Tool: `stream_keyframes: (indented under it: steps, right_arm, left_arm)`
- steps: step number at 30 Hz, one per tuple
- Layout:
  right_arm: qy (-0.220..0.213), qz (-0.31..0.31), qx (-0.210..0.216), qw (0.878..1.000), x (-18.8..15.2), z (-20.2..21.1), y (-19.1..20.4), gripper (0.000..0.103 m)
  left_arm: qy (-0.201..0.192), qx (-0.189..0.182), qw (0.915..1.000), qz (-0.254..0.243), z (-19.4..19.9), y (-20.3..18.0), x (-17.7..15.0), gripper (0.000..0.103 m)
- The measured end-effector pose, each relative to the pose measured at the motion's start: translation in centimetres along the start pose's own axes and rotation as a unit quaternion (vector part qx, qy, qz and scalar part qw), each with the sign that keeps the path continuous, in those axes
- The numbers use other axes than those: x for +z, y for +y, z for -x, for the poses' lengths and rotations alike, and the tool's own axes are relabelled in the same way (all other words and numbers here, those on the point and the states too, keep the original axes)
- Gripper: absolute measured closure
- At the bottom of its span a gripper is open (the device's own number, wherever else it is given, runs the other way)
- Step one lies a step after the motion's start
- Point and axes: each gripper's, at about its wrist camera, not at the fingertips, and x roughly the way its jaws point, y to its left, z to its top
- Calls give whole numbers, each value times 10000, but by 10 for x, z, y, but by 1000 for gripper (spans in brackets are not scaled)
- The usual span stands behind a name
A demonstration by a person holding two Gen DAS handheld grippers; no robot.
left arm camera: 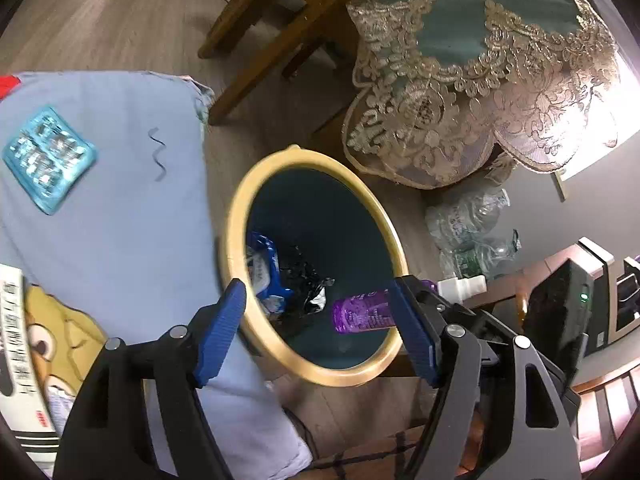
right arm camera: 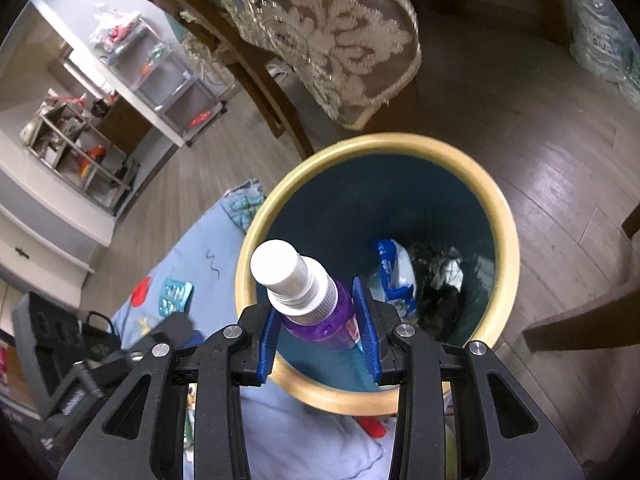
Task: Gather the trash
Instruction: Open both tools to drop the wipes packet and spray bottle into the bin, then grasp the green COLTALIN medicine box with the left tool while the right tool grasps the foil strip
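right claw [right arm camera: 320,334]: clamps 1 purple bottle [right arm camera: 320,320] | left claw [left arm camera: 320,332]: spread, empty | 1 bin [left arm camera: 240,216], centre frame | 1 blister pack [left arm camera: 48,158], upper left

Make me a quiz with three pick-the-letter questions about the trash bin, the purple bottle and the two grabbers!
1. Where is the purple bottle?
A. lying on the blue blanket
B. held over the trash bin
C. on the floor by the chair

2. What colour is the trash bin's rim?
A. yellow
B. red
C. white

3. How do the left gripper's jaws stand?
A. shut on a wrapper
B. shut on the bottle
C. open, with nothing between them

Answers:
1 B: the right gripper clamps the bottle above the bin's mouth.
2 A: the ring round the dark teal inside is yellow.
3 C: the blue pads stand wide apart, holding nothing.
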Motion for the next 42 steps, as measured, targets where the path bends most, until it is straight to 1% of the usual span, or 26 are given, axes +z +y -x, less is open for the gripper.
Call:
stream_keyframes:
  steps: [5, 8, 13, 15, 19, 21, 23, 26, 30, 32, 34, 37, 40, 42]
  right_arm:
    - [264, 45, -95, 9996, -4, -24, -1, 66]
    - [419, 37, -130, 9990, -6, -37, -2, 66]
    - [592, 47, -219, 9980, -10, -51, -2, 66]
    - [606, 84, -222, 9979, -10, -52, 1, 63]
    - [495, 180, -197, 9984, -9, -48, 9, 49]
    - [464, 200, -168, 9986, -9, -46, 12, 46]
    - [405, 220, -122, 9989, -10, -44, 14, 40]
    - [352, 255, -56, 9990, -10, -40, 19, 35]
    - [336, 444, 43, 9984, -13, -37, 32, 30]
    - [324, 631, 78, 9975, -16, -36, 41, 26]
    - [302, 796, 94, 9963, -19, -34, 50, 25]
    - [267, 1064, 114, 9939, -23, -32, 60, 24]
    - [229, 1299, 144, 9912, -26, -30, 70, 24]
    - [225, 1371, 166, 9902, -27, -30, 73, 24]
  left_arm:
    - [-186, 238, 9994, -190, 25, 6, 2, 26]
    - [-352, 477, 9978, -287, 46, 14, 1, 24]
    - [-520, 861, 9945, -287, 76, 35, 0, 22]
    - [-584, 1017, 9927, -270, 88, 45, -1, 22]
    - [-660, 1310, 9890, -166, 108, 67, -5, 21]
    - [-680, 1479, 9866, -68, 118, 80, -8, 21]
    - [-704, 1566, 9851, 47, 125, 91, -11, 21]
    - [-730, 1707, 9825, 168, 136, 104, -16, 21]
    - [-674, 1910, 9789, 255, 141, 114, -22, 20]
    - [-596, 2030, 9771, 242, 137, 116, -24, 20]
    - [-455, 2210, 9741, 156, 129, 114, -26, 18]
    - [-277, 2474, 9685, -15, 118, 112, -29, 16]
    - [-98, 2707, 9626, -60, 109, 115, -34, 16]
    - [54, 2943, 9556, -147, 100, 116, -37, 16]
